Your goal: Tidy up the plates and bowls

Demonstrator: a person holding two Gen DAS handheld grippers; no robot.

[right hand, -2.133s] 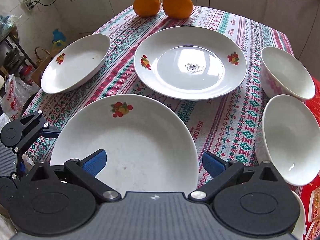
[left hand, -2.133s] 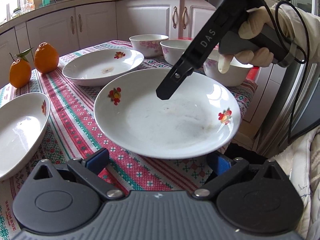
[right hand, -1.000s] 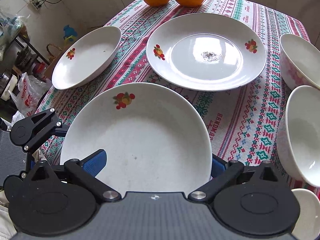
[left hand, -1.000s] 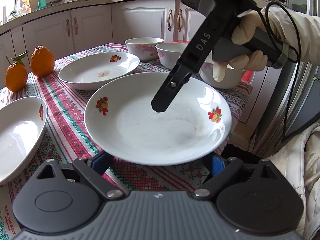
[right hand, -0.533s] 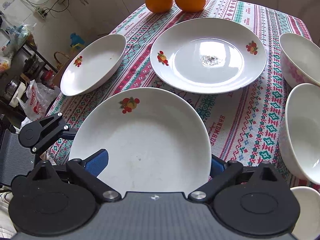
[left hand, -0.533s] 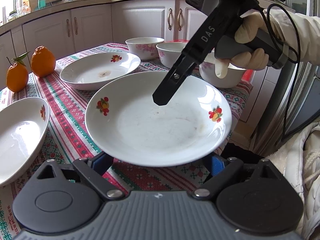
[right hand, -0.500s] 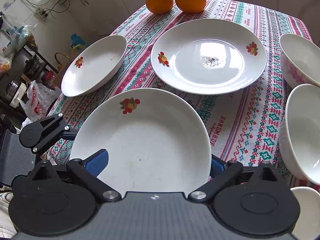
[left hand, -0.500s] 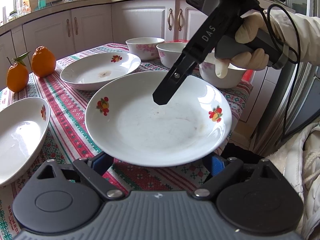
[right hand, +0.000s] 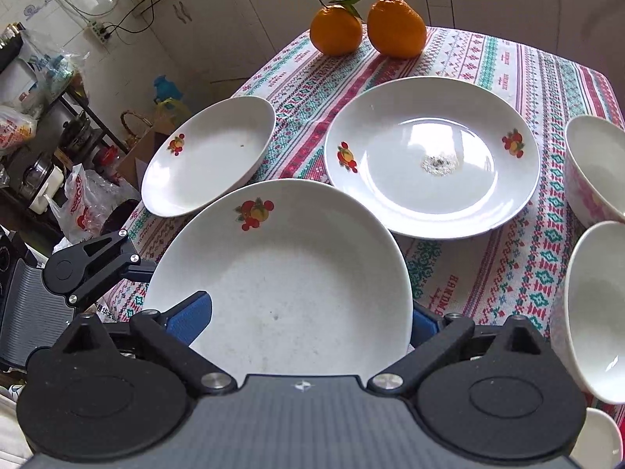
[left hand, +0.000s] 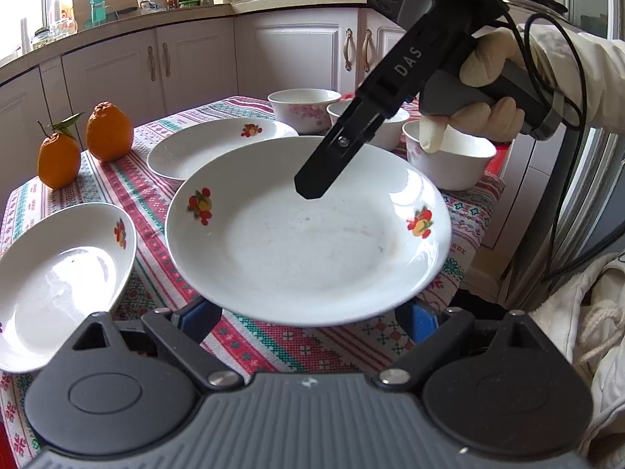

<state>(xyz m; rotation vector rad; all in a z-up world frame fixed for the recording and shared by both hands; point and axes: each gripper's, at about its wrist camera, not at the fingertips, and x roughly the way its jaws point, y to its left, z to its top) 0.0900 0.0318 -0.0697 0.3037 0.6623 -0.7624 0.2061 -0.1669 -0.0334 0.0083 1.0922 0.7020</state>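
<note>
The deep plate (right hand: 297, 273) hangs above the table edge, its rim between the spread fingers of both the left gripper (left hand: 308, 314) and right gripper (right hand: 308, 320), while the flat plate (right hand: 431, 156) lies straight ahead of the right one; whether either gripper presses the rim I cannot tell.

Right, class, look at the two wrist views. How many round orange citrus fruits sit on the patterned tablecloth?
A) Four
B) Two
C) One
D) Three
B: two round orange citrus fruits sit side by side at the far end of the patterned tablecloth, one with a green leaf on its stem and one without; the left wrist view also shows only that pair.
</note>
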